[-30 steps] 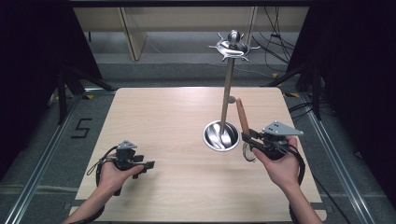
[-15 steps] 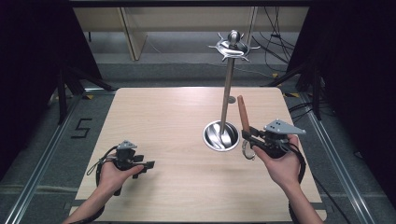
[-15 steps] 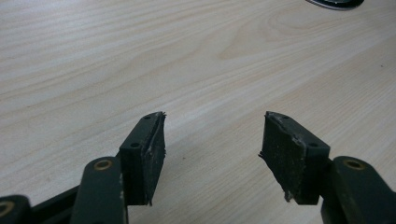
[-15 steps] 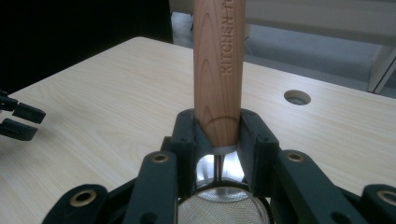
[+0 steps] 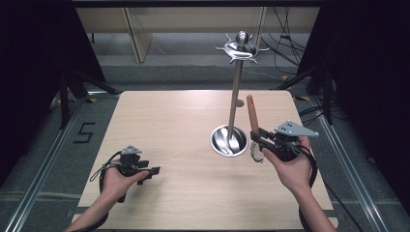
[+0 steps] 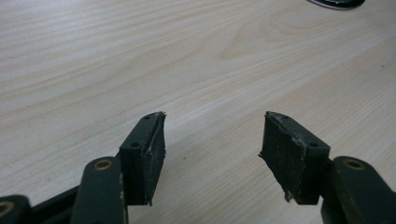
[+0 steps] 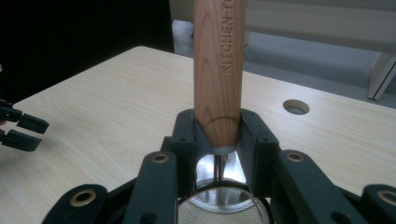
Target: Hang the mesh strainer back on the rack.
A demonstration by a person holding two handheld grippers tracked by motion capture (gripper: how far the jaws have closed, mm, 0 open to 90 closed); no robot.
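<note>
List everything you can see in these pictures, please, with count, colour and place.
Table: one, light wood, centre of the high view.
Stand: one, silver, round base right of centre, pole upright, hooks on top.
Strainer: one, wooden handle upright, metal mesh below, clamped in the right gripper.
Hole: one, round, in the tabletop beyond the strainer.
Shelving: pale wood, behind the table.
Cables: dark, on the floor at back right.
Left gripper: one, black, jaws open over bare table.
Right gripper: one, black, right of the stand's base.
Hands: two, one per gripper.

Wooden table [image 5: 193, 121] carries metal stand's bowl base [image 5: 228, 140].
</note>
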